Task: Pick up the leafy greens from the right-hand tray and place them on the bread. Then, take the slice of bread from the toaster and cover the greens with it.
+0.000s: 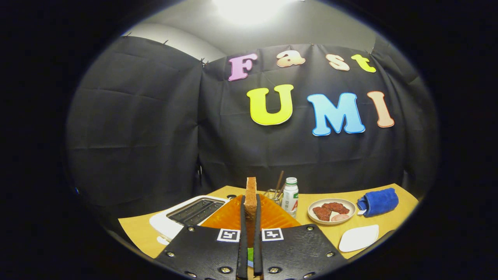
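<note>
My gripper (249, 202) is shut on a slice of bread (251, 191), held upright on edge between the two fingers and lifted above the table. Under it lies an orange tray (277, 218), mostly hidden by the gripper body. A sliver of green (251, 254) shows low in the gap between the fingers; I cannot tell what it is. The white toaster (186, 214) stands to the left of the fingers, its two slots dark and open.
A wooden table (393, 221) carries a white bottle (290, 197) and a glass with sticks (277, 190) just beyond the tray. Right of them are a plate of reddish meat pieces (331, 211), a rolled blue cloth (379, 202) and a white dish (358, 237).
</note>
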Tool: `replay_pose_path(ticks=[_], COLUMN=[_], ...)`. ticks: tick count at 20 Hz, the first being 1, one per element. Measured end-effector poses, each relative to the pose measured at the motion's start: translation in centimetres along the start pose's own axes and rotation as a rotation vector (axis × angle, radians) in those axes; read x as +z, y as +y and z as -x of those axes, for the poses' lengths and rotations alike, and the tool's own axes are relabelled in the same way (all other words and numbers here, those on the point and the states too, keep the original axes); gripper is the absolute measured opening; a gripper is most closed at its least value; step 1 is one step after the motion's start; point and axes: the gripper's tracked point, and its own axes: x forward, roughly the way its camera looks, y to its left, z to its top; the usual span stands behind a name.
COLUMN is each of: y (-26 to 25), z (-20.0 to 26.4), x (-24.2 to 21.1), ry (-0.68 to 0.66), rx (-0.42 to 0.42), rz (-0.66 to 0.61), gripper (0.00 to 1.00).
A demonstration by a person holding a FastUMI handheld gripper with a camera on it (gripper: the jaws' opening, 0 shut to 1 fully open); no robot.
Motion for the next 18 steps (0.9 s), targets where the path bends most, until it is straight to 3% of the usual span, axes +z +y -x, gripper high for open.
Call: replay_pose_path(ticks=[8,18], y=[-1.8,0.6], z=[-0.9,-3.1], x=[-4.5,-9.0], ry=[0.068,0.116], rx=[-0.011,0.039], rz=[-0.019,-0.070], gripper=[0.06,0.06])
